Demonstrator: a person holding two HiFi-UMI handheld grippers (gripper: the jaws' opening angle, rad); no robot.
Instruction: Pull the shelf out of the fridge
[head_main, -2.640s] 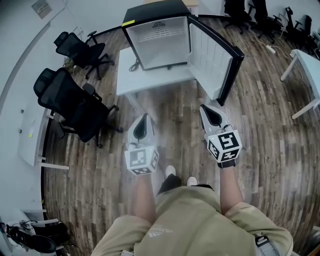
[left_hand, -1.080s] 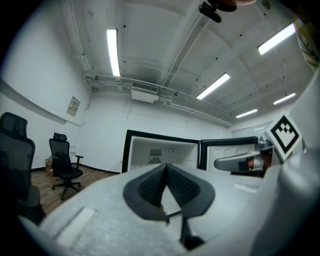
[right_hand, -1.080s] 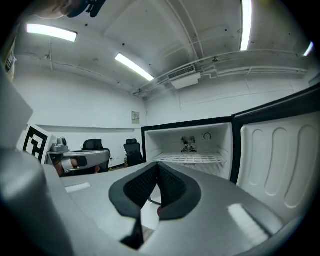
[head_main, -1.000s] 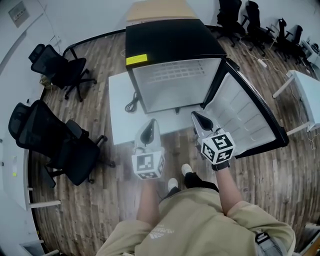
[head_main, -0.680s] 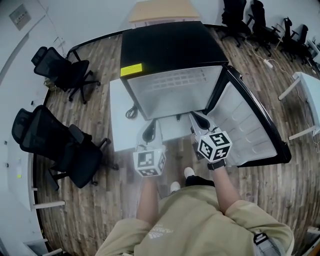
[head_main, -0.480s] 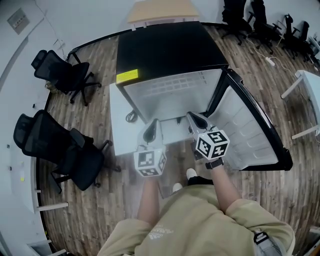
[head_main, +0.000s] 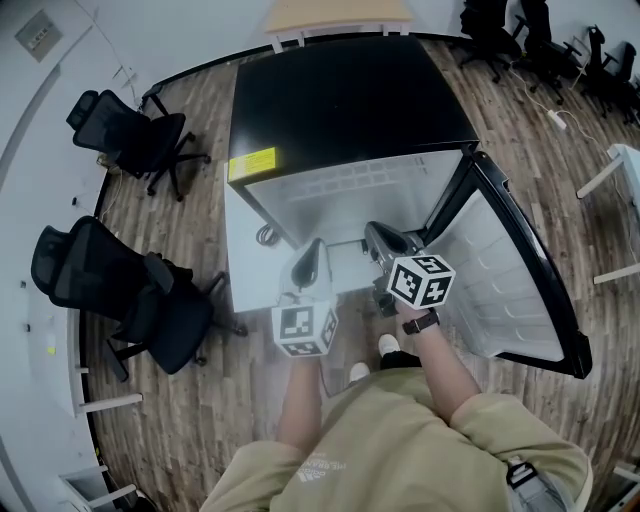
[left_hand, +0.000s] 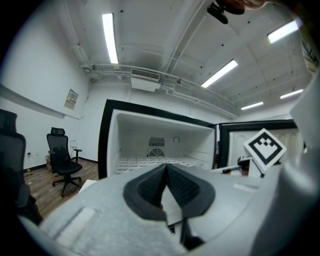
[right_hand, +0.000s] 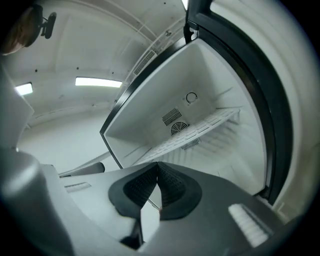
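A black mini fridge (head_main: 350, 100) stands on a white table with its door (head_main: 510, 280) swung open to the right. Its white wire shelf (head_main: 345, 192) lies flat inside, and shows in the left gripper view (left_hand: 160, 161) and tilted in the right gripper view (right_hand: 195, 131). My left gripper (head_main: 313, 247) hovers just in front of the opening, jaws shut and empty (left_hand: 166, 167). My right gripper (head_main: 376, 231) sits at the opening's lower right, also shut with nothing in it (right_hand: 158, 165). Neither touches the shelf.
The white table (head_main: 240, 275) juts out left of the fridge with a coiled cable (head_main: 265, 235) on it. Two black office chairs (head_main: 130, 290) (head_main: 130, 130) stand at the left. The open door blocks the right side. More chairs (head_main: 540, 30) stand far right.
I have stepped closer to the fridge. Both grippers moved forward from above the floor to the fridge's open front, staying shut.
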